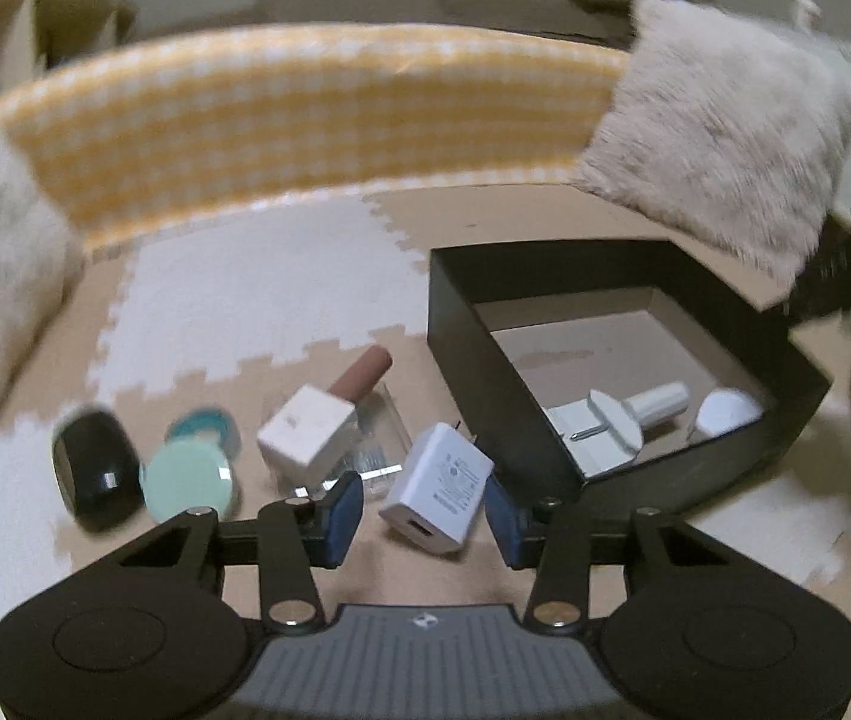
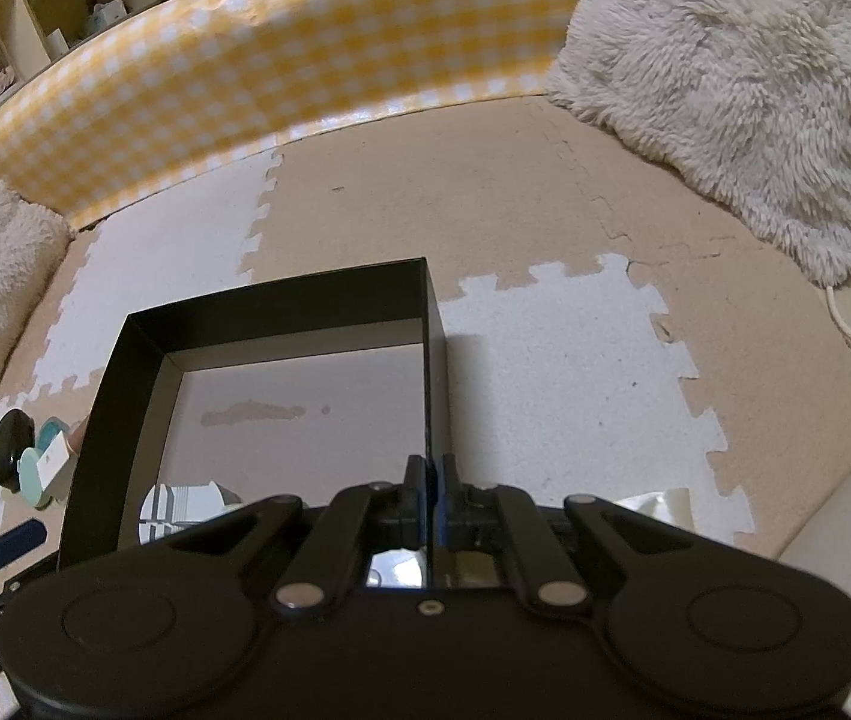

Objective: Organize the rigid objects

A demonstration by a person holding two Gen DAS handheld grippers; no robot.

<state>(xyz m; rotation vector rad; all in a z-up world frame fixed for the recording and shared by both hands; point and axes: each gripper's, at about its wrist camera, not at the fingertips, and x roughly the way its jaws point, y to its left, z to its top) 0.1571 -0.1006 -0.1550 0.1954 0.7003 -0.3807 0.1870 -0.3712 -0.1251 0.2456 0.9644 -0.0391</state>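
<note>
— that black box (image 1: pixel 485 360), is it card? looks matt outside, and the pale floor of it looks like plain paperboard, a bit stained.

— seems so. the white charger (image 1: pixel 436 489) by it is smooth plastic, slightly shiny.

— and the floor mat (image 2: pixel 545 210)?

— foam tiles, grainy and dull. the yellow checked cloth (image 2: pixel 281 60) behind has a sheen, like coated fabric.

— the cushions (image 2: pixel 743 78) are shaggy, long pile.

— the black oval thing (image 1: pixel 95 471) is glossy plastic. the mint lid (image 1: pixel 188 480) is smooth too.

— the left gripper (image 1: pixel 422 516)?

— matt black plastic arms, bright metal rivets, blue rubbery-looking pads (image 1: pixel 344 507).
</note>
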